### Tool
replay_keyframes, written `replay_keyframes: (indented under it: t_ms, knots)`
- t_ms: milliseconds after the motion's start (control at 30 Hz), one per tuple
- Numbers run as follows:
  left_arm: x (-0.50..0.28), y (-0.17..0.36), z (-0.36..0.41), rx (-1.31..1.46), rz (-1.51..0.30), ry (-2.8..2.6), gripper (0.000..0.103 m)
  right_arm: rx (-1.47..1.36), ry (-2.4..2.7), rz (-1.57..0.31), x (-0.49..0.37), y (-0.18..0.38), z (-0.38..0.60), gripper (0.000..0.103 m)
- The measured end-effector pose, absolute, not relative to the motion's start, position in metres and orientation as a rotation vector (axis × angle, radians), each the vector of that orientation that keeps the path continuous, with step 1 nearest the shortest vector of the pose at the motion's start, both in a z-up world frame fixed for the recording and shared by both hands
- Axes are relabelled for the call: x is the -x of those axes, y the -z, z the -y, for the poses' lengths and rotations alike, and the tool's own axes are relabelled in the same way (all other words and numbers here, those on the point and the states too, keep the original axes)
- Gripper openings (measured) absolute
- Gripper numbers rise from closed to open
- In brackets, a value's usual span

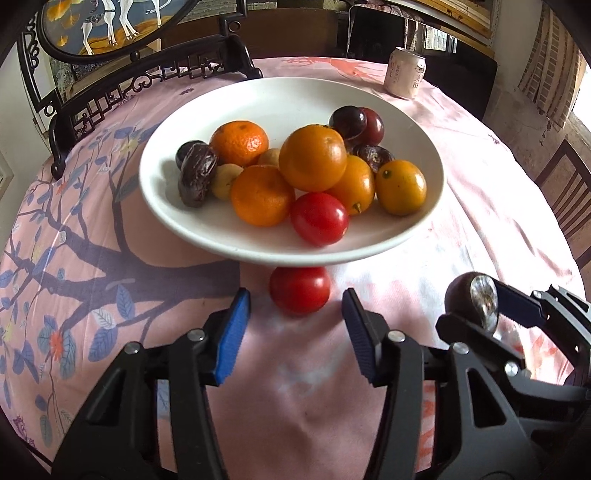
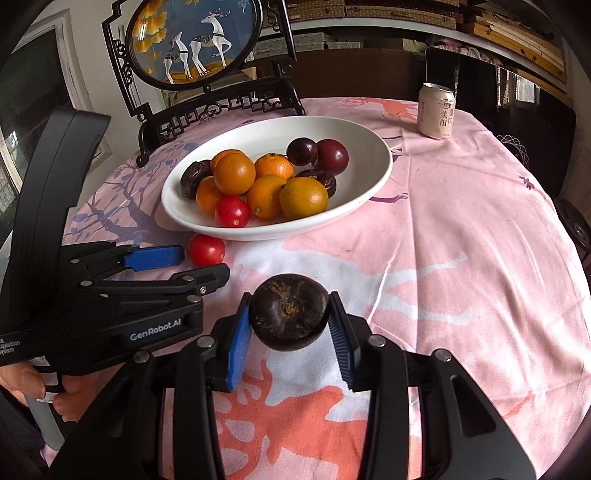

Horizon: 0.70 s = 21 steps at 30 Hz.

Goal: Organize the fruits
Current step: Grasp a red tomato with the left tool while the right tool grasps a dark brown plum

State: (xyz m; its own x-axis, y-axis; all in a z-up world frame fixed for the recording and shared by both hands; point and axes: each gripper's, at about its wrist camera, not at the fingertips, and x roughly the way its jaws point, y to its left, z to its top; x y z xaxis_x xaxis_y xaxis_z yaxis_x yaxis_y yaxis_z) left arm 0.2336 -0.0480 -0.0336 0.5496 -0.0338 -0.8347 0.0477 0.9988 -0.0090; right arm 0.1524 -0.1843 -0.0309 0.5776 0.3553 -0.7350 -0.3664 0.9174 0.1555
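Note:
A white bowl [image 1: 258, 99] [image 2: 354, 144] on the pink tablecloth holds several oranges, dark plums, dark wrinkled fruits and a red tomato [image 1: 319, 218]. A second red tomato [image 1: 299, 289] [image 2: 205, 250] lies on the cloth just in front of the bowl. My left gripper [image 1: 295, 325] [image 2: 192, 264] is open, its blue pads either side of and just short of this tomato. My right gripper [image 2: 290, 332] [image 1: 476, 306] is shut on a dark brown round fruit [image 2: 290, 317] [image 1: 458, 291], held above the cloth to the right of the left gripper.
A pale drink can [image 1: 404, 74] [image 2: 437, 110] stands at the table's far right. A black carved stand with a deer picture [image 2: 192, 40] [image 1: 110, 22] stands behind the bowl at the left. Chairs ring the round table.

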Motion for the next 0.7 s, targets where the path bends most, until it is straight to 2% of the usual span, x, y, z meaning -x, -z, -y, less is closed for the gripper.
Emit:
replay_keyframes:
  t_ms: [67,100,333,700]
  knots:
    - [-0.238,0.033,0.05,-0.02,-0.984,0.037,0.041,0.009,-0.43,-0.862,-0.153,0.032,0.185,0.04]
    - [-0.24,0.033,0.05,-0.017,-0.981,0.038,0.033,0.007,-0.431,-0.862,-0.153,0.032,0.185,0.04]
    - [-0.232,0.028,0.047,-0.005,-0.982,0.083,0.032,-0.001,-0.433,-0.857,-0.152,0.03,0.186,0.04]
    - [-0.19,-0.018,0.038,-0.042,-0.891,0.159,0.031,-0.014,-0.433,-0.798,-0.149,0.004,0.185,0.04]
